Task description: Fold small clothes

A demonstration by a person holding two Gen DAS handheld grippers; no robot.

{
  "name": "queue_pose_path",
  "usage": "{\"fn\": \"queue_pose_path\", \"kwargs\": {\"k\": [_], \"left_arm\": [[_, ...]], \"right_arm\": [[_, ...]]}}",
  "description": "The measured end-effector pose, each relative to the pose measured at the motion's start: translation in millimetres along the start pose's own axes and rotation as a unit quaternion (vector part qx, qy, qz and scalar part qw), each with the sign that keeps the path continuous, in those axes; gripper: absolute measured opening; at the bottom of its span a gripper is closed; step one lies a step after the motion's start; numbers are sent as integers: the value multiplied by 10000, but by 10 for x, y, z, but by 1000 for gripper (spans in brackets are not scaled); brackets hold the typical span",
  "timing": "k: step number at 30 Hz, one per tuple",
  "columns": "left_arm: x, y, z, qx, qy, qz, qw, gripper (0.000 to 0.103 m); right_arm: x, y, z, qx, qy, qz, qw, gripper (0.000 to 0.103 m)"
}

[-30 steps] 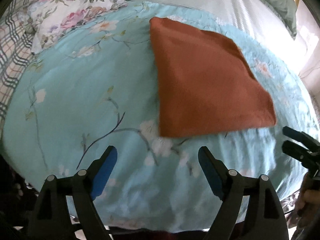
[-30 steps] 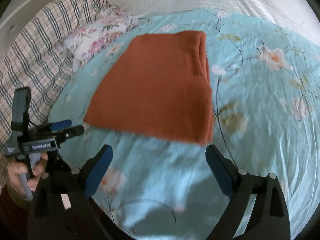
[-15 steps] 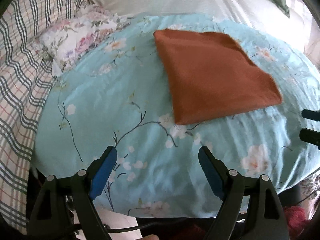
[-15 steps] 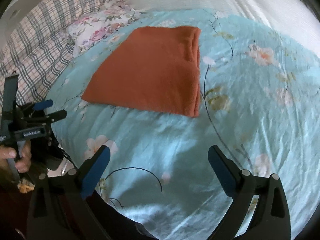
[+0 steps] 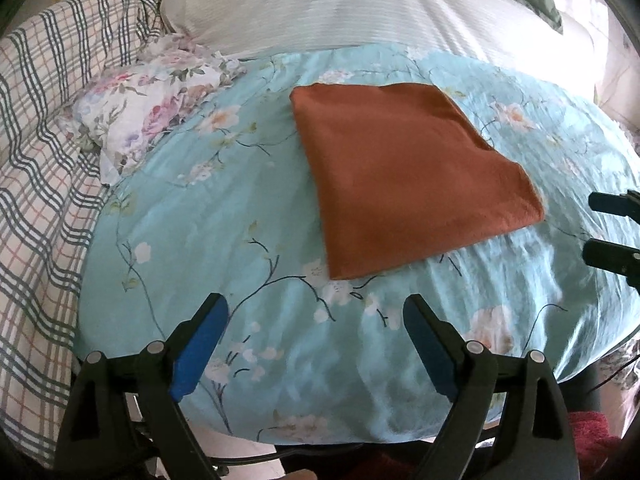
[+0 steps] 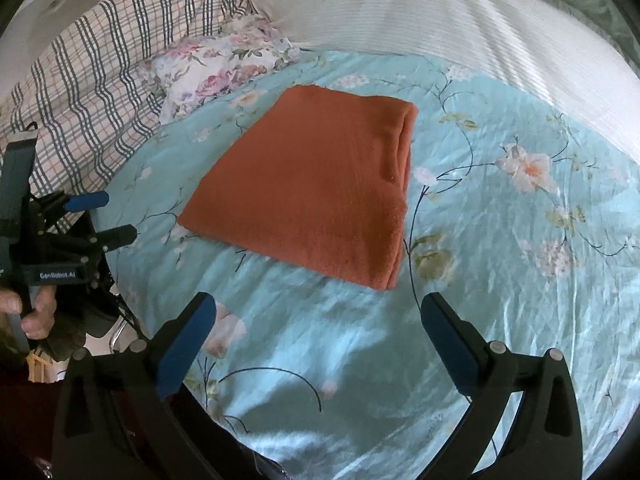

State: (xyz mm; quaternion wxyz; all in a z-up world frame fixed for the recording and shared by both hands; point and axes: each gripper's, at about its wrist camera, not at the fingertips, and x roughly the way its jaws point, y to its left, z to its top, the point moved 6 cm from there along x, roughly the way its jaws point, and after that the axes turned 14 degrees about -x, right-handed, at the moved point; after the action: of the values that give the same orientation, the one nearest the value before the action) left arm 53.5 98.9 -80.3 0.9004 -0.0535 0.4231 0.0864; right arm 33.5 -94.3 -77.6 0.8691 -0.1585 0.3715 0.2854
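Note:
A rust-orange garment lies folded into a flat square on the turquoise floral bedspread; it also shows in the right wrist view, with its folded edge on the right. My left gripper is open and empty, held back from the garment's near corner. My right gripper is open and empty, short of the garment's near edge. The right gripper's fingers show at the left wrist view's right edge. The left gripper shows at the right wrist view's left edge.
A floral pillowcase lies left of the garment. A plaid blanket is heaped at the far left. A white striped quilt covers the far side. The bedspread's near edge drops off below the grippers.
Both grippers have pulled back and up from the folded garment, so more of the bed shows. The garment has not moved. Both stay open.

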Motion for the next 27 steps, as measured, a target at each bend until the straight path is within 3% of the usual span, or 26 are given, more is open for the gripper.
{"fn": "queue_pose_path", "kwargs": {"k": [10, 27], "left_arm": [[147, -88, 20, -23, 108, -108, 9999, 90], [0, -198, 74, -41, -45, -337, 9994, 90]], "right_arm": [[191, 16, 31, -45, 128, 70, 9999, 102], [47, 21, 113, -72, -40, 29, 10000, 102]]}}
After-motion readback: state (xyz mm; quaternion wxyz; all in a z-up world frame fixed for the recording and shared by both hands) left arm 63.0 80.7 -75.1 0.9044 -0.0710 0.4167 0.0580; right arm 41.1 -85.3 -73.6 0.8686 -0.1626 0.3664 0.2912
